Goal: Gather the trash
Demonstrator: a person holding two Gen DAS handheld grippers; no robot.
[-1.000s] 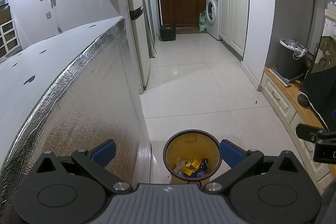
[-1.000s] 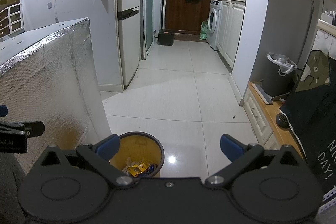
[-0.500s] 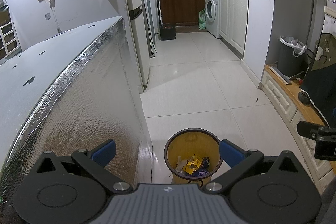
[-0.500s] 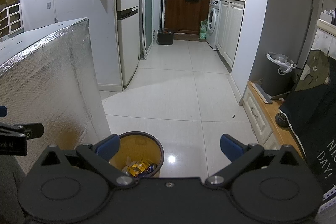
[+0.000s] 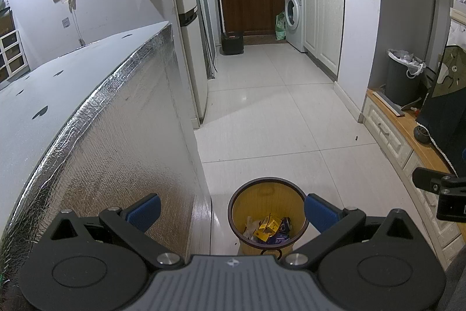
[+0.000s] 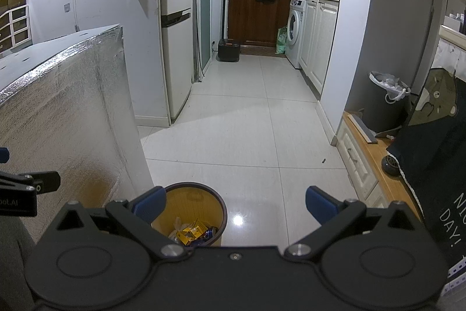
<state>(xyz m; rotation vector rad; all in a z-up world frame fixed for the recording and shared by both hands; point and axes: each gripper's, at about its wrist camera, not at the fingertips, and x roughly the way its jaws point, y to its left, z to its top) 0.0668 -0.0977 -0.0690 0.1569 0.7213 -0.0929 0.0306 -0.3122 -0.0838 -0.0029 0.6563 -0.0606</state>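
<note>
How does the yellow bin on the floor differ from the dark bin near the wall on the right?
The yellow bin stands on the tiled floor and has no bag; the dark bin stands on a wooden ledge and is lined with a white bag. The yellow bin is near the grippers, the dark bin farther away. Both are round, open and upright.

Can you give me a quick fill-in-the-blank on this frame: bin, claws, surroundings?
1. The yellow bin stands on the tiled ____.
2. Both the left claw and the right claw are ____ and hold nothing.
3. The bin stands beside a box wrapped in silver ____.
4. The grey bin on the wooden ledge is lined with a white ____.

Missing words: floor; open; foil; bag
</note>
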